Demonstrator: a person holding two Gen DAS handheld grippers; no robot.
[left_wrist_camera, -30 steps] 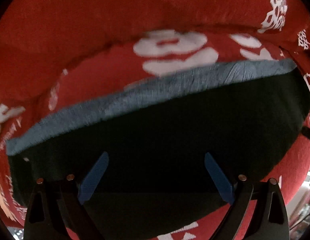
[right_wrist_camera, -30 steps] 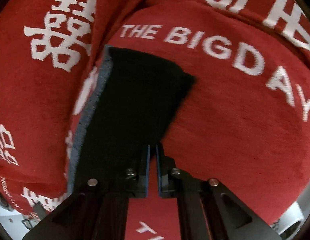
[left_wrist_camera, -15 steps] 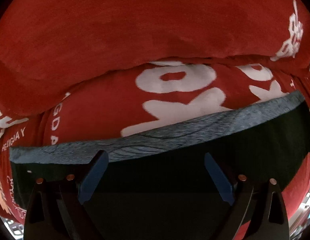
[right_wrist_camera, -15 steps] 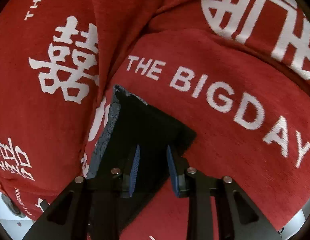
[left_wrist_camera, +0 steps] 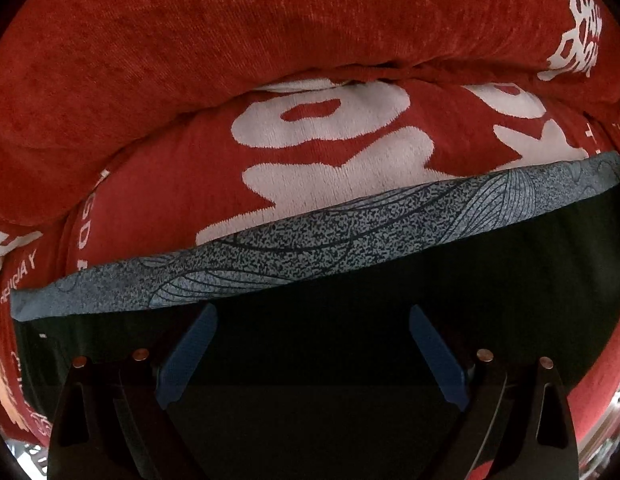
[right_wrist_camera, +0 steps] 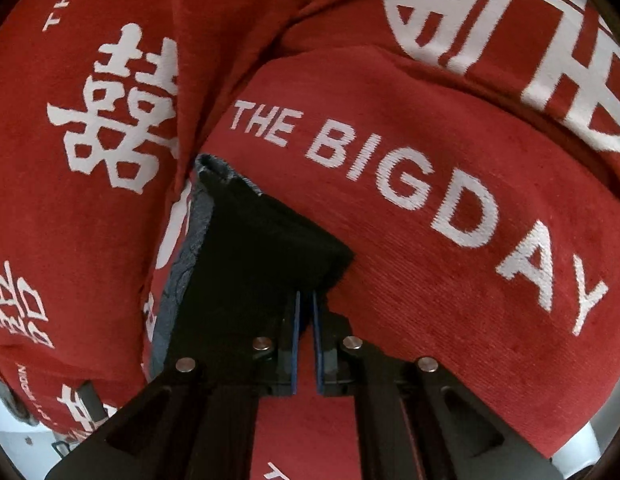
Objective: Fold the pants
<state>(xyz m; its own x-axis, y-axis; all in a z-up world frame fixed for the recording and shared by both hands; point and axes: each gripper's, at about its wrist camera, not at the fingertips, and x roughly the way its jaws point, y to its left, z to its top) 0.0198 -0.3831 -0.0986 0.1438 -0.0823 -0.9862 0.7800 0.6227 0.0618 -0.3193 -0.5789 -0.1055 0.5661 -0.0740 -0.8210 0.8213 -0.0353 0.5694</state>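
The black pants (left_wrist_camera: 390, 312) lie folded on a red sofa cover, with a speckled grey-blue band (left_wrist_camera: 310, 252) along the far edge. My left gripper (left_wrist_camera: 312, 316) is open, its blue fingers (left_wrist_camera: 190, 352) spread over the black cloth. In the right wrist view the pants (right_wrist_camera: 250, 264) run away from me as a narrow black strip with the grey band on their left. My right gripper (right_wrist_camera: 305, 300) is shut on the pants at their near right corner.
The red sofa cover (right_wrist_camera: 450, 240) has white lettering "THE BIGDAY" and Chinese characters. A raised red back cushion (left_wrist_camera: 230, 40) rises just beyond the pants. A cushion seam (right_wrist_camera: 214, 92) runs left of the pants.
My right gripper opened half a second ago and has now shut again on the pants' corner. The left gripper has drawn back toward the near edge, showing more of the red cover.
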